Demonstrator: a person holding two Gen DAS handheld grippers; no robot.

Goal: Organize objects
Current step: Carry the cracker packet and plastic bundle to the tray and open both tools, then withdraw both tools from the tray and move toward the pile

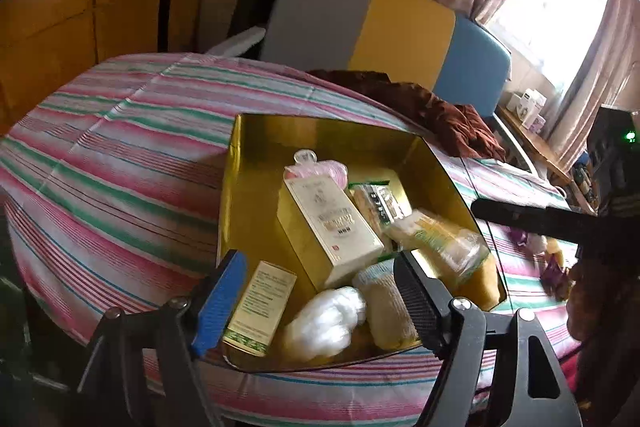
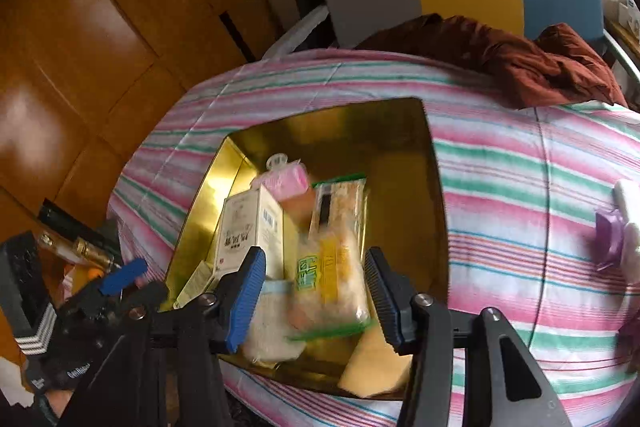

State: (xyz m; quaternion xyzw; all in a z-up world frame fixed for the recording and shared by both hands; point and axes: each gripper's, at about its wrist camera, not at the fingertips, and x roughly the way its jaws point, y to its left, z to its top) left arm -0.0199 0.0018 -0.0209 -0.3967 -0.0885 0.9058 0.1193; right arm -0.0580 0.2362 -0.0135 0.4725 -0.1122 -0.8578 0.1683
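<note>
**Box Mostly Filled, a Few Things Left on the Bed**

I see the gold box sitting on the striped bedspread, and it already holds a good share of the objects. Inside lie a tall cream carton, a small green-printed carton against the near left wall, a pink packet at the far end, a white cotton wad, and a clear snack bag lying across the others. That much of the sorting looks done to me.

My left hand-held gripper hovers over the near edge of the box with its jaws wide and nothing between the pads. My right hand-held gripper hangs above the snack bag with its jaws partly open; the bag sits between the pads in the right wrist view, but they do not seem to press on it, so I judge it released.

What is left: a purple item and a white one lie on the bed, well apart from the box to its right. A crumpled brown cloth lies near the headboard; I cannot tell whether it belongs to the job.
</note>
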